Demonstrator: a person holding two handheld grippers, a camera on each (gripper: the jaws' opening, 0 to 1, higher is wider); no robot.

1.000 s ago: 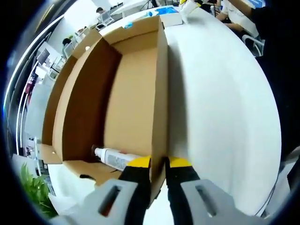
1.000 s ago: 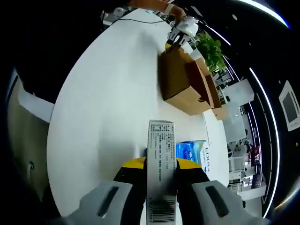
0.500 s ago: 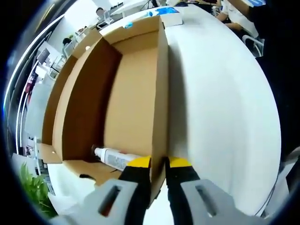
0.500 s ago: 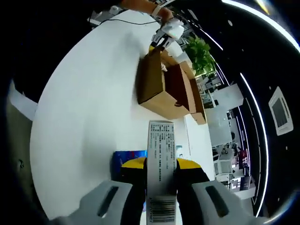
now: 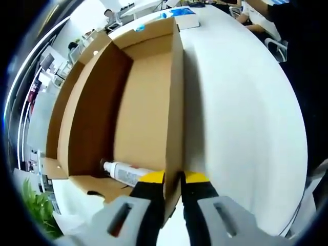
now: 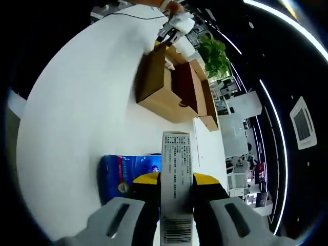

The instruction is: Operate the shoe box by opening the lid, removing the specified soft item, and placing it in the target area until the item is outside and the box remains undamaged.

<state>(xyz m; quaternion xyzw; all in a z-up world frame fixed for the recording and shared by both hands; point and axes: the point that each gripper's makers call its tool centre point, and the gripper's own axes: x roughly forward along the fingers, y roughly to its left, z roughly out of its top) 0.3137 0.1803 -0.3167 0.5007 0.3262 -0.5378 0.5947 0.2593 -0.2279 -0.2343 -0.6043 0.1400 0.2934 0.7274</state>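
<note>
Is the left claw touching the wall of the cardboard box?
Touching. The left gripper view shows the left claw clamped on the box wall, its edge running between the yellow tips.

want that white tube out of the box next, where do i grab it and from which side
Grip the white tube across its body, coming down through the open top of the shoe box. It lies flat on the floor against the end wall, dark cap toward the far side wall.
</note>
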